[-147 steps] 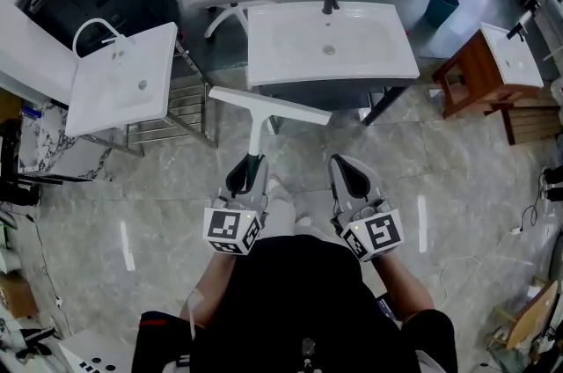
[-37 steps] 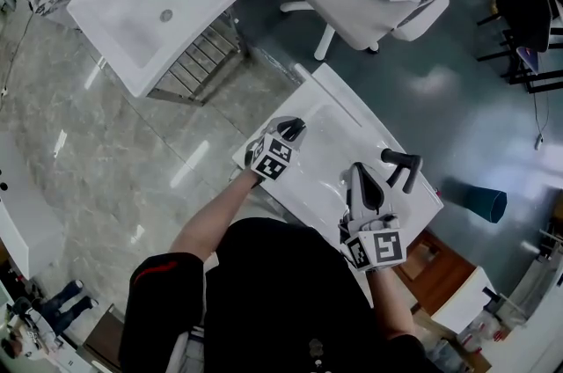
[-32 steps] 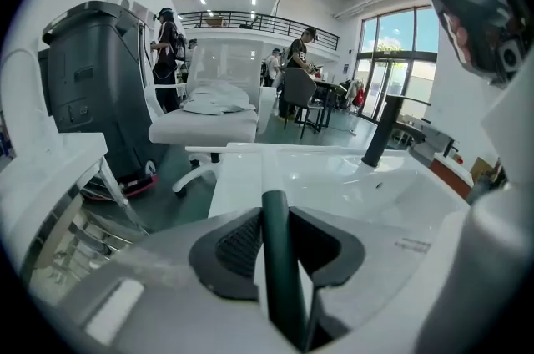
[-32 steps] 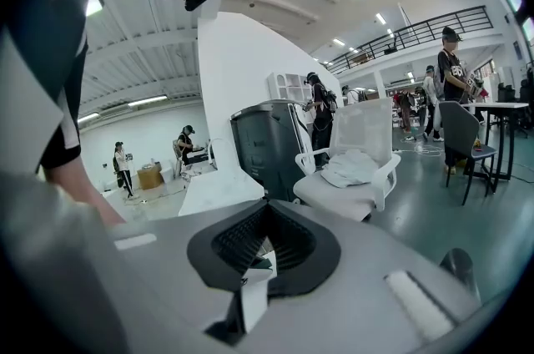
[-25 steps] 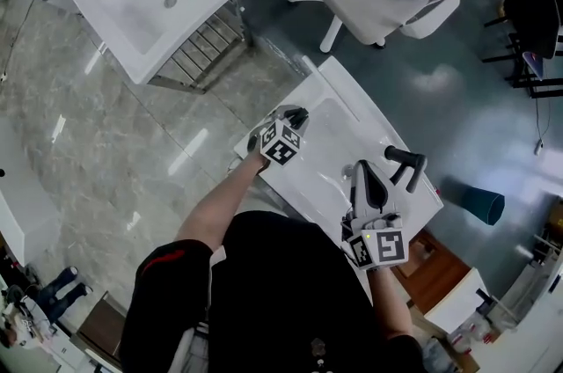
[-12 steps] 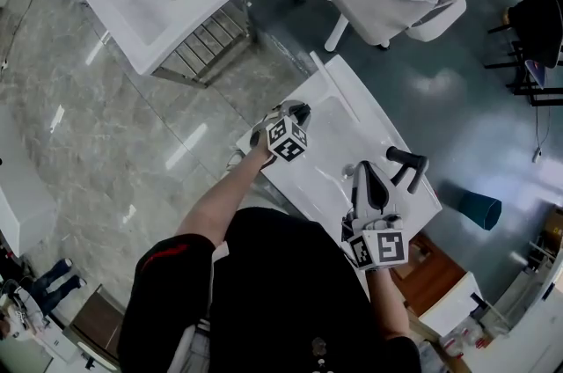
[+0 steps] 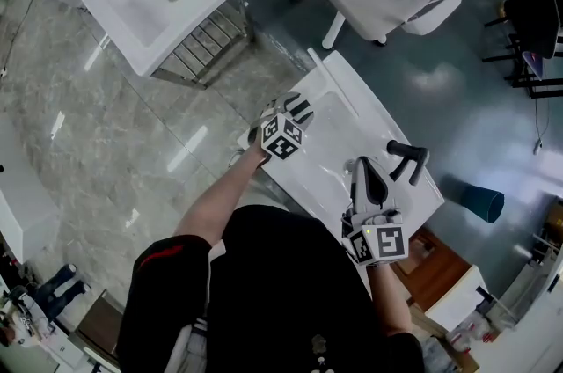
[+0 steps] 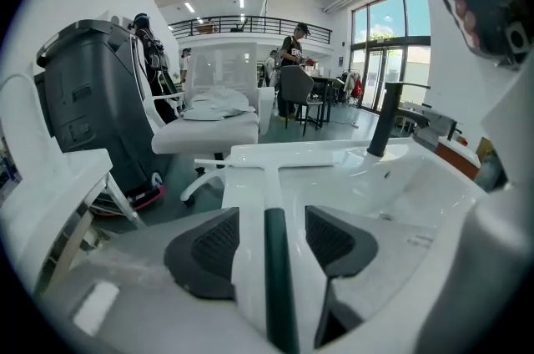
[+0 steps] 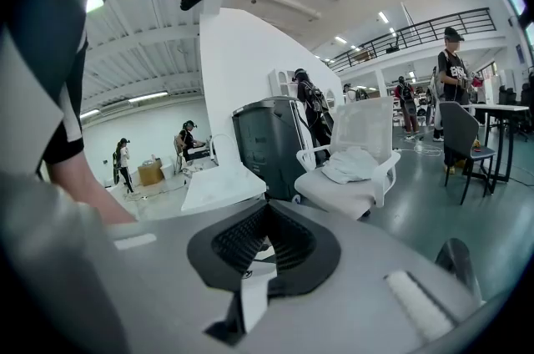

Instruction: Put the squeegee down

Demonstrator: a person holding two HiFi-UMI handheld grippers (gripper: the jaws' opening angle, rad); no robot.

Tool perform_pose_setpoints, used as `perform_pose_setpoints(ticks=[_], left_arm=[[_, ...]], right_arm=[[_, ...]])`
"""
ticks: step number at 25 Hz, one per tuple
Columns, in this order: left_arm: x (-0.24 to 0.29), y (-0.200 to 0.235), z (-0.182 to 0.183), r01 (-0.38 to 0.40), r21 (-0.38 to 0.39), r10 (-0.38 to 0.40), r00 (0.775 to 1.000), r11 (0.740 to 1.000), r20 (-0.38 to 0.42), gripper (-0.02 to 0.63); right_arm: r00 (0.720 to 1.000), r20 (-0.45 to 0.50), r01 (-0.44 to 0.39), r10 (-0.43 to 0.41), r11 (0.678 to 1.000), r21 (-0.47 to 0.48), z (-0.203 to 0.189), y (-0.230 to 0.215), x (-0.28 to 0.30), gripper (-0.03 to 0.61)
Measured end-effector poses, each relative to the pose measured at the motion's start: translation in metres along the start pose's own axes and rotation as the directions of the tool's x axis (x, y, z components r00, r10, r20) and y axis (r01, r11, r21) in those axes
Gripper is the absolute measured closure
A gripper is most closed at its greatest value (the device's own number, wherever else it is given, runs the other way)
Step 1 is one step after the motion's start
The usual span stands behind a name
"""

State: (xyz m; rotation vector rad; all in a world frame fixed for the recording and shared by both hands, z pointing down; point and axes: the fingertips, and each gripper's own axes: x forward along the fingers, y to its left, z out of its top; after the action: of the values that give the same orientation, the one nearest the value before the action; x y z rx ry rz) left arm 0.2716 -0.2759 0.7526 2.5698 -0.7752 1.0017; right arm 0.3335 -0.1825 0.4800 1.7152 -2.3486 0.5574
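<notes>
**Left gripper** (image 8: 269, 240): jaws just opened and now wide, with both pads clear of the squeegee (image 8: 271, 177), whose handle lies between them.

**Squeegee:** rests on the sink (image 7: 352, 142), blade along the far rim. Placing looks done.

**Right gripper** (image 9: 263, 237): jaws together, empty.

**Views:** only the left gripper view shows the gaps at the pads. The head view shows both grippers over the sink.

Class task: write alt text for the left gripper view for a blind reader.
The left gripper has just been opening its fingers either side of a white T-shaped squeegee with a dark green strip, lying on a white washbasin, blade crosswise at the far end. A black tap stands at right, a white office chair beyond.
</notes>
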Motion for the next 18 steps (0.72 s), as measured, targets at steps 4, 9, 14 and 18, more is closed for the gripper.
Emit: perform_pose_setpoints(ticks=[4,9,14,18], left_arm=[[-0.017,0.001,0.008,-0.002,0.005,0.001,0.998,1.0,0.057,0.349],[-0.05,0.005,0.015,-0.017,0.006,0.017,0.994,1.0,0.111,0.348],[-0.09,0.004,0.026,-0.006,0.004,0.005,0.98,1.0,0.197,0.389],[-0.128,0.005,0.034,-0.002,0.002,0.002,0.964,1.0,0.267,0.504]], right_arm=[[1.0,0.009,0.008,-0.008,1.0,0.003,0.0,0.006,-0.001,0.577],[0.999,0.028,0.017,-0.017,1.0,0.007,0.0,0.021,-0.004,0.577],[0.998,0.049,0.026,-0.027,1.0,0.015,0.0,0.043,-0.002,0.577],[0.997,0.068,0.024,-0.025,1.0,0.016,0.001,0.067,0.0,0.577]])
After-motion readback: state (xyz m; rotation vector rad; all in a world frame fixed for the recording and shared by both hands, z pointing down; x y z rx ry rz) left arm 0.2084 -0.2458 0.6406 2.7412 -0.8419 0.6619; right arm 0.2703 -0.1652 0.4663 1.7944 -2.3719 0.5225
